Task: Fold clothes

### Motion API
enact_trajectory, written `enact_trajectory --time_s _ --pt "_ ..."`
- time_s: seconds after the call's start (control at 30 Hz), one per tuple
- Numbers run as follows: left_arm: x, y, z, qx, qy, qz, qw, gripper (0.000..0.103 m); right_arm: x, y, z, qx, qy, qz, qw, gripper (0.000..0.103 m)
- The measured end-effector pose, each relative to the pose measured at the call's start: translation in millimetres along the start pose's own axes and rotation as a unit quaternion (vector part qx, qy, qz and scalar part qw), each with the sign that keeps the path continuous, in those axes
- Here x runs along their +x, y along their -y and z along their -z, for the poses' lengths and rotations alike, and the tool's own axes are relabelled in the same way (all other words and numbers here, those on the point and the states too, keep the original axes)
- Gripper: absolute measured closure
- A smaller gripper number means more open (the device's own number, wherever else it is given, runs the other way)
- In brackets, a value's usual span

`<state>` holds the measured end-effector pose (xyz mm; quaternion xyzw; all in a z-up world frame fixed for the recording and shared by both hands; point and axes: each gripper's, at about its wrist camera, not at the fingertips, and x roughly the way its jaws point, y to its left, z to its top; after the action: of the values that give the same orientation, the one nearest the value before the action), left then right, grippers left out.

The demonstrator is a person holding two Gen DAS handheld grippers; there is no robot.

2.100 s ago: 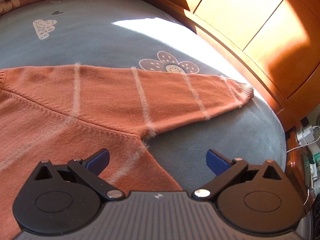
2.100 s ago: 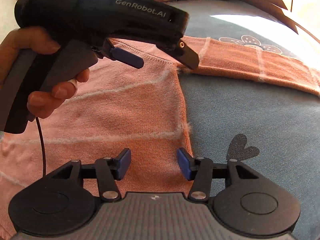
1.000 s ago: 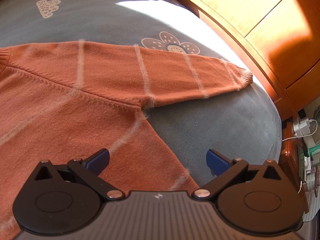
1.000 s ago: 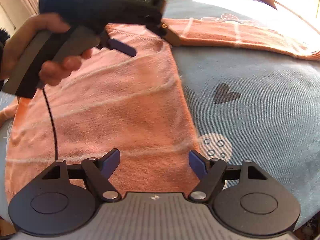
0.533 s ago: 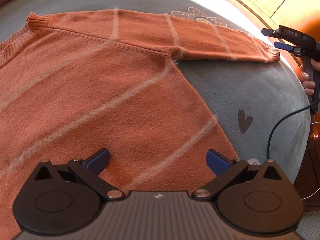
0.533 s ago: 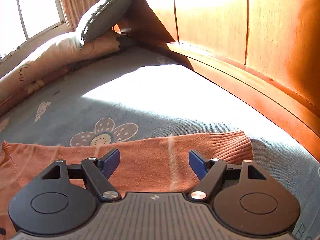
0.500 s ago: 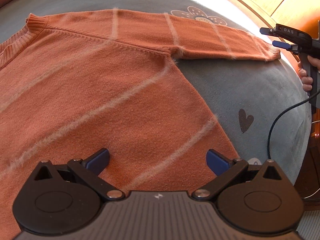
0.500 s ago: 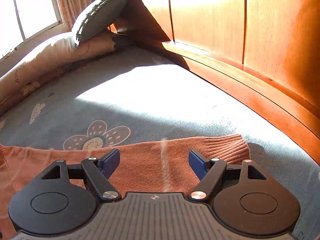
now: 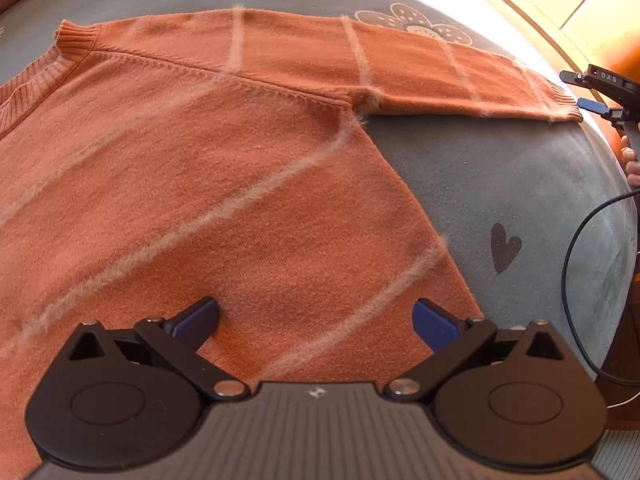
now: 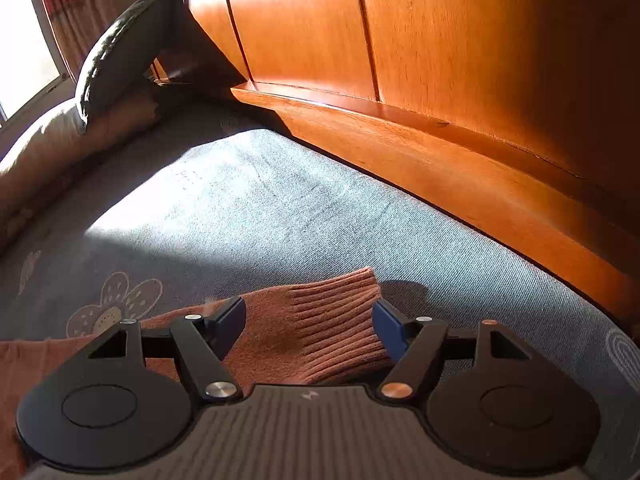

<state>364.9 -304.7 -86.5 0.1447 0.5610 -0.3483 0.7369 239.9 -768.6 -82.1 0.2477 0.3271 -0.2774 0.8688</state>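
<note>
So the orange sweater [image 9: 208, 184] was lying flat on the bed [image 9: 500, 168], on that grey-blue cover with the little flower and heart prints. Body spread out wide, thin pale stripes across it, ribbed collar up at the far left. One sleeve [image 9: 400, 64] stuck straight out toward the wooden headboard [image 10: 480, 60], with its ribbed cuff [image 10: 332, 312] at the end.

My right gripper [image 10: 308, 324] was right at that cuff. Fingers [image 10: 230, 318] were spread wide, one on each side of the ribbed end, and the cuff sat in the gap between them. I hadn't closed on anything; whether the pads were actually touching the knit I honestly couldn't tell. From the left camera you could see that same gripper at the far right edge, down by the cuff, with my hand [image 9: 632, 164] on its handle and a black cable [image 9: 568, 264] looping down from it.

My left gripper [image 9: 316, 316] was over the lower part of the sweater's body, near the side seam. Fingers [image 9: 196, 318] wide open there too, holding nothing, just knit below them.

A dark pillow [image 10: 120, 48] was propped up in the corner by the window [image 10: 20, 40], sun all over the headboard.
</note>
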Motion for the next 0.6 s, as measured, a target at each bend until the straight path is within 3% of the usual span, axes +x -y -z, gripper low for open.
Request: enact_trajectory --time_s 0.27,0.5,0.6 --pt "-3.7 1.6 1.3 -0.006 0.002 -0.011 0.9999 0.001 -25.1 -34.6 14.7 -0.039 -0.013 -0.01 0.999 0.029" --pt "-24.1 -0.3 15.5 0.008 0.03 -0.014 0.9994 0.001 -47.0 -64.9 27.7 -0.073 -0.025 -0.019 0.997 0.025" --pt "-33.7 -8.0 28.7 0.016 0.039 -0.019 0.9989 0.001 -67.7 -99.3 47.2 -0.098 -0.036 -0.043 0.994 0.025"
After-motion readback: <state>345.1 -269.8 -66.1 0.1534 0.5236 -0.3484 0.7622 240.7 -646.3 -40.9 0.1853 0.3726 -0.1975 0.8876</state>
